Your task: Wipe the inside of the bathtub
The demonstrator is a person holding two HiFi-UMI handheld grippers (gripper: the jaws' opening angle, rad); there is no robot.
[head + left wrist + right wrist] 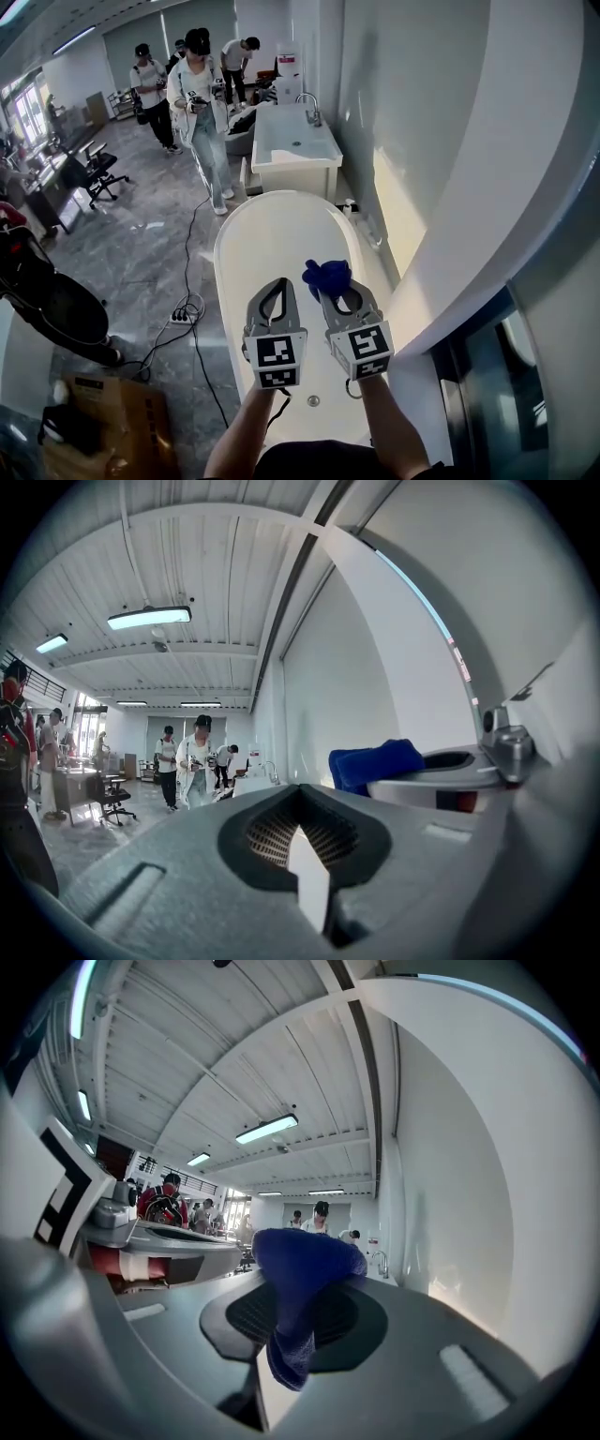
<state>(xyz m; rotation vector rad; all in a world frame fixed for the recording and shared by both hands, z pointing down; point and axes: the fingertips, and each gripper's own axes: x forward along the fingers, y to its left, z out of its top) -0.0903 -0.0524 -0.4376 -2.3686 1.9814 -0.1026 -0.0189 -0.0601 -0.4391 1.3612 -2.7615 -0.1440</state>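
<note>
A white oval bathtub (246,246) lies below me, running away from me along the white wall. My right gripper (330,284) is shut on a blue cloth (325,276), held in the air over the tub; in the right gripper view the blue cloth (298,1290) bulges out of the closed jaws. My left gripper (275,289) hangs beside it on the left, shut with nothing in it. From the left gripper view the cloth (375,762) shows to the right, on the other gripper.
A drain (313,400) sits in the tub's near end. Beyond the tub stands a white sink unit with a tap (293,141). Several people (200,103) stand on the grey floor at far left. A power strip with cables (182,315) lies left of the tub.
</note>
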